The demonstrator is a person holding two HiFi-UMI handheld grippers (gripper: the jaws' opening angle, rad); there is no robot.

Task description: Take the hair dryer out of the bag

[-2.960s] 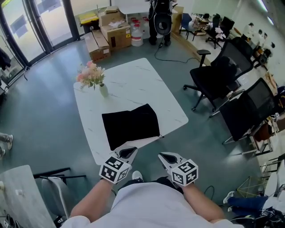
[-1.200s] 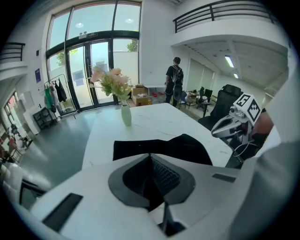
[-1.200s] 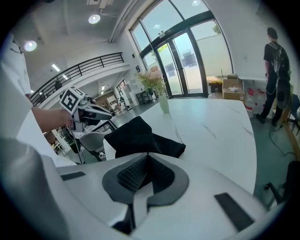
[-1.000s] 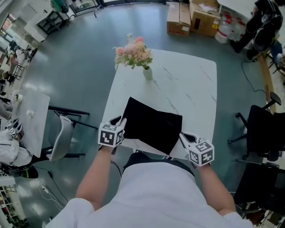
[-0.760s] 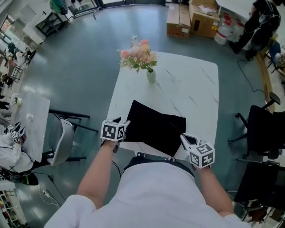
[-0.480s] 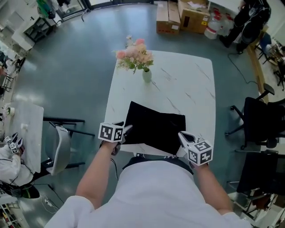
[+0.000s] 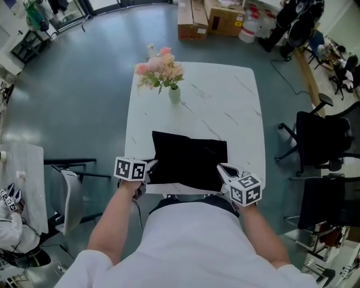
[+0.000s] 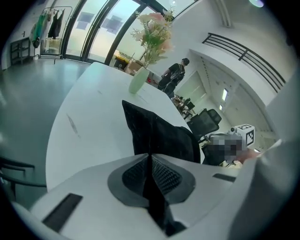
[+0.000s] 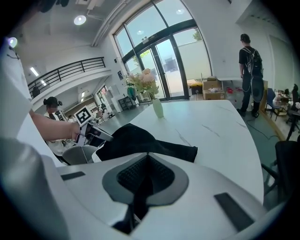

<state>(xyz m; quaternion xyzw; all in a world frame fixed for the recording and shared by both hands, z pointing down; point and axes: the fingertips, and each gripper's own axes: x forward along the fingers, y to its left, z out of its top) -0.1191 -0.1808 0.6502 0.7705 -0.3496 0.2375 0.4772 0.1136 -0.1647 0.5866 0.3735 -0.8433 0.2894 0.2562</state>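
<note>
A flat black bag (image 7: 188,160) lies on the near half of the white table (image 7: 236,112). No hair dryer shows; the bag bulges a little in the right gripper view (image 9: 136,136). My left gripper (image 7: 151,165) sits at the bag's near left corner. Its jaws have just been closing, and black fabric (image 8: 154,136) runs in between the pads. My right gripper (image 7: 221,168) is shut, its tips at the bag's near right corner. Whether it pinches fabric there is unclear.
A pale vase of pink flowers (image 7: 174,93) stands at the table's far left, beyond the bag. Black office chairs (image 7: 320,140) stand to the right and a grey chair (image 7: 67,191) to the left. Cardboard boxes (image 7: 208,14) and a standing person (image 9: 247,70) are far behind.
My left gripper has dropped and turned toward the bag's near left corner, opened wide, then closed on the fabric. The right gripper has shifted slightly along the bag's near edge, staying shut.
</note>
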